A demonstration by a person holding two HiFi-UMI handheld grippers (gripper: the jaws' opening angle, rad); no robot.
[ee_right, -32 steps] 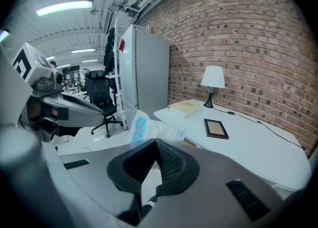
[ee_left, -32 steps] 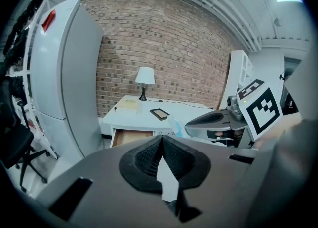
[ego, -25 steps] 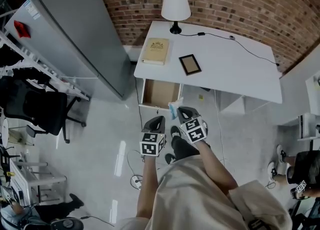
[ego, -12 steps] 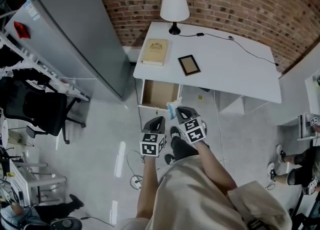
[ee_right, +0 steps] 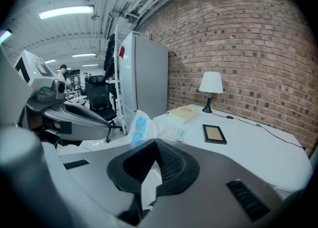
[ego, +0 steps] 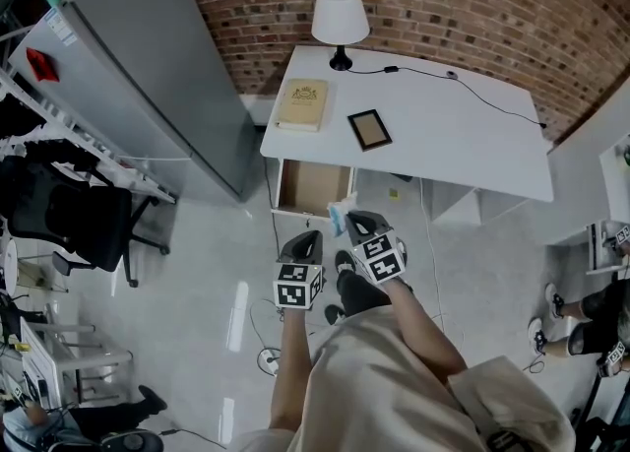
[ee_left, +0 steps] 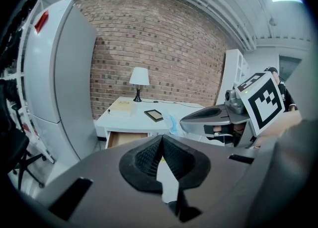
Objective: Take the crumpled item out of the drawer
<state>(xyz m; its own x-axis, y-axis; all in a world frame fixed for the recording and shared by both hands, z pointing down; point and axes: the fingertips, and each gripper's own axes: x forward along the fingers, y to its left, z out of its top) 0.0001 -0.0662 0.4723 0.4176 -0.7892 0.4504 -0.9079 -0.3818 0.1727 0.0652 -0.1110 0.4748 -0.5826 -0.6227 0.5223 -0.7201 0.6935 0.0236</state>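
Note:
The crumpled white and blue item [ego: 341, 214] sticks out of my right gripper [ego: 350, 219], which is shut on it just in front of the open drawer [ego: 315, 185] of the white desk [ego: 463, 135]. In the right gripper view the crumpled item [ee_right: 149, 128] bulges above the shut right gripper [ee_right: 155, 143]. My left gripper [ego: 310, 236] is shut with nothing in it, beside the right one and slightly nearer me. The left gripper view shows the left gripper [ee_left: 161, 138], the crumpled item [ee_left: 173, 124] and the drawer [ee_left: 126, 138], whose wooden inside looks bare.
On the desk stand a lamp [ego: 341, 15], a book [ego: 301, 104] and a picture frame [ego: 369, 129]. A tall grey cabinet [ego: 148, 66] is to the left, with an office chair [ego: 69, 219] further left. A person's legs [ego: 581, 327] show at the right edge.
Both grippers hold almost the same place in front of the drawer. The head view has shifted slightly, and the person at the right edge has moved.

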